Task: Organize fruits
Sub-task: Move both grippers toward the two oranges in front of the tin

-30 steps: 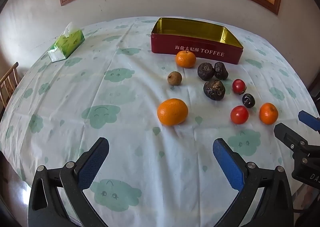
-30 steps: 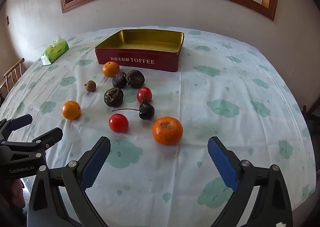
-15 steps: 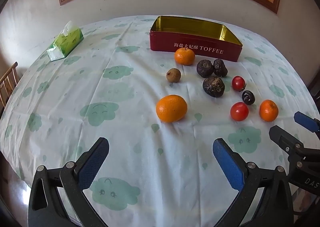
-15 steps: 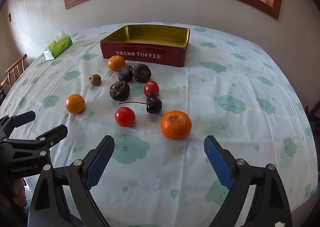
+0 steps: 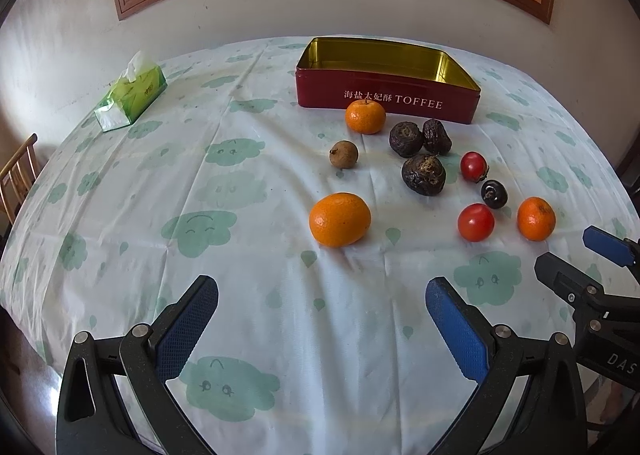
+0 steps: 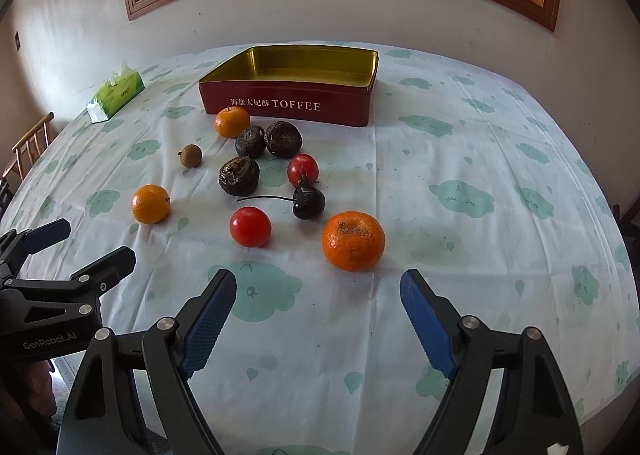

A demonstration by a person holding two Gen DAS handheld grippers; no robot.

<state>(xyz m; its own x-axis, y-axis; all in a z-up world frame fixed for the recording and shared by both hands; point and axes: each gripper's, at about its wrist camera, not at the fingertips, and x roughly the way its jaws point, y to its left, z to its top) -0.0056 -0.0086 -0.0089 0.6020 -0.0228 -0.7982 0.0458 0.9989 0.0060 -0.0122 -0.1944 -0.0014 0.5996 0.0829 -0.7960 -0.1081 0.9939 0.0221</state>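
Because the red toffee tin [image 6: 288, 95] stands empty at the far side of the surface [image 6: 460, 183], it is probably where the scattered fruit belongs, and none has gone in yet. The right tool [image 6: 316, 319] hovers low with its fingers spread wide and empty, lined up on the nearest mandarin [image 6: 353, 240] just ahead. The left tool [image 5: 320, 319], equally released, points at the larger mandarin [image 5: 340, 219]. Both are held level, angled toward the tin. Tomatoes and dark fruits lie between.
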